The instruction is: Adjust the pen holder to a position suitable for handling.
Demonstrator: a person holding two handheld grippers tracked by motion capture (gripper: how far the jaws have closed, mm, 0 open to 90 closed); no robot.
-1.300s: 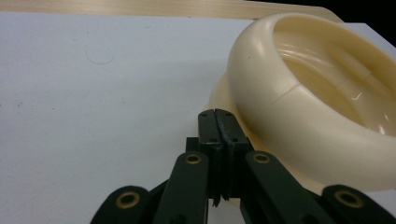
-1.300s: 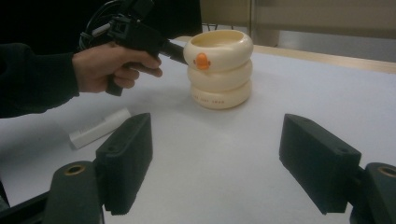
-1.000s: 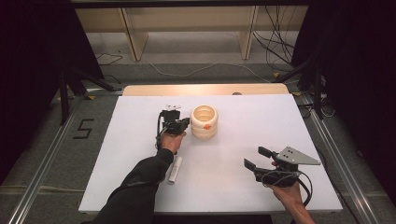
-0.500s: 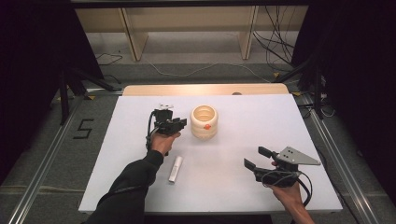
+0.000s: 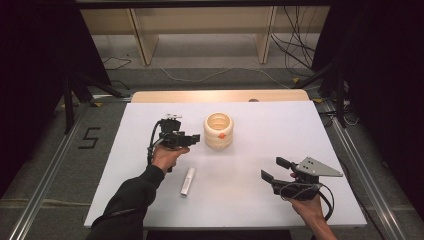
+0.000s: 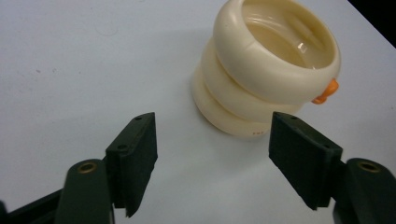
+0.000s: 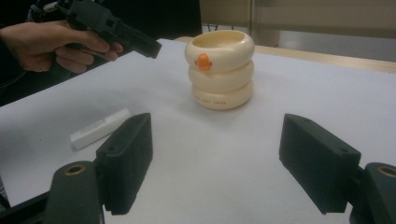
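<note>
A cream cup (image 5: 218, 131) made of stacked rings, with a small orange knob on its side, stands upright at the middle back of the white table (image 5: 300, 130). My left gripper (image 5: 192, 138) hovers just left of it, apart from it. In the left gripper view the cup (image 6: 266, 70) lies ahead of the left gripper (image 6: 212, 154), whose jaws have just been opening, with nothing between them. A white stick (image 5: 188, 181) lies flat near the person's left forearm. My right gripper (image 5: 272, 170) rests open at the front right, facing the cup (image 7: 219, 70) and the stick (image 7: 99, 128).
A wooden board (image 5: 220, 96) borders the table's far edge. Metal rails run along both sides of the table, and a "5" mark (image 5: 90, 137) is on the floor to the left. Cables and wooden shelf legs lie beyond the table.
The left hand has drawn its gripper back to the left, away from the cup. The cup, the white stick and the right gripper have stayed where they were.
</note>
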